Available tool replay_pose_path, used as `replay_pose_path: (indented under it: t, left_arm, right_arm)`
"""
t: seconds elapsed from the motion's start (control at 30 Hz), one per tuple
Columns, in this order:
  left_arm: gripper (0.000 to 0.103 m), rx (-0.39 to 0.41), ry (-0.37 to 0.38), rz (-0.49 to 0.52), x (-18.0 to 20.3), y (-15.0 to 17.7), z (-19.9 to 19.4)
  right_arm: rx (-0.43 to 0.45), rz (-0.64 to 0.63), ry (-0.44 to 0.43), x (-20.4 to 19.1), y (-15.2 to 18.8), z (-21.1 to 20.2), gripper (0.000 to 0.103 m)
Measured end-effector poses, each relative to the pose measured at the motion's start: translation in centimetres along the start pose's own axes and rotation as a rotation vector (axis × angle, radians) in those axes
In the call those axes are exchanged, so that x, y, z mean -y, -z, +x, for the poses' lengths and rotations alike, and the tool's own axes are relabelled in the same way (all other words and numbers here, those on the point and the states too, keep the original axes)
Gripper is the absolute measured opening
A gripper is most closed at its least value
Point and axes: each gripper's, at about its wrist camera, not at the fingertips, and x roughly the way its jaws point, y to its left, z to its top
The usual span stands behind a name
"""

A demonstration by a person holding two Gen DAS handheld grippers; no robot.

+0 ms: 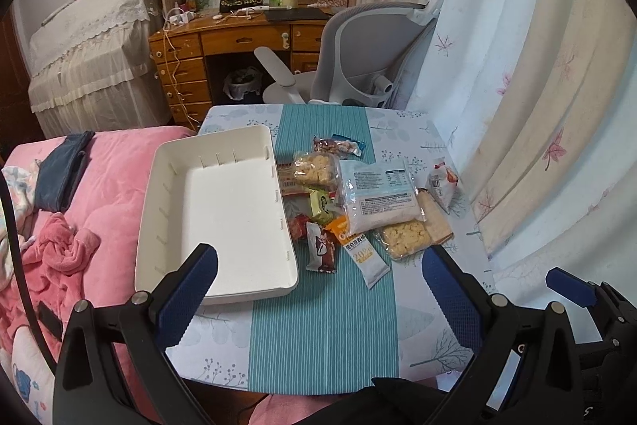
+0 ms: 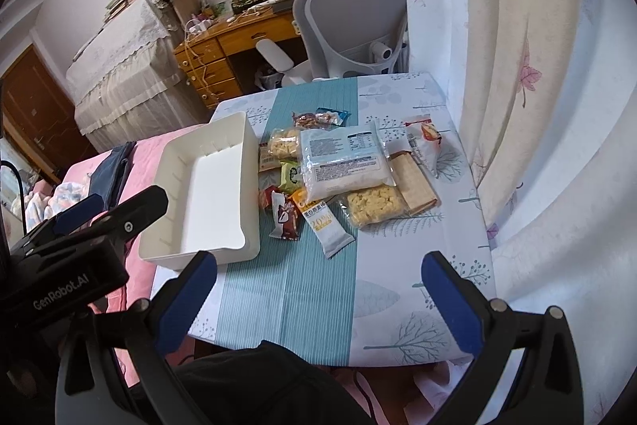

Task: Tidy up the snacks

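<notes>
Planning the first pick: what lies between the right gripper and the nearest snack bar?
Only bare striped tablecloth lies between the open right gripper and the white-and-orange bar, as the right wrist view shows.

Your right gripper [image 2: 318, 289] hangs wide apart above the table's [image 2: 418, 305] near edge.
The snack packets [image 2: 342, 170] lie beside the empty white tray [image 2: 247, 162].
</notes>
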Motion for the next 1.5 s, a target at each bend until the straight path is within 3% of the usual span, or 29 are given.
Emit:
replay_pose_path:
  t: [0.4, 0.6, 0.83, 1.1, 1.33, 1.5]
  left_arm:
    - [0.102, -0.067, 0.051, 0.023, -3.3, -1.4, 0.7]
    - [0.102, -0.129, 0.125, 0.031, -4.5, -0.7, 1.8]
    - [0.102, -0.205, 0.192, 0.045, -4.6, 0.4, 3.1]
    - [0.102, -0.256, 0.183, 0.026, -3.5, -0.2, 5.0]
    - [0.102, -0.316, 0.13, -0.056, -1.8, -1.0, 7.9]
    - [0.102, -0.35, 0.08, -0.128, 0.3, -1.7, 10.3]
  right_arm:
    - [0.073, 0.027, 0.088, -3.4, 0.0, -1.3, 0.103]
    - [0.117, 0.066, 0.169, -4.0, 1.1, -2.2, 0.103]
    - [0.107, 0.095, 0.259, -4.0, 2.8, -2.0, 0.103]
    - [0.137, 0.008, 0.402, -3.1, 2.7, -1.1, 0.103]
    - [0.128, -0.078, 0.38, -0.2, 1.0, 1.0, 0.103]
    - [0.099, -0.11, 0.344, 4.1, -0.3, 3.7, 0.102]
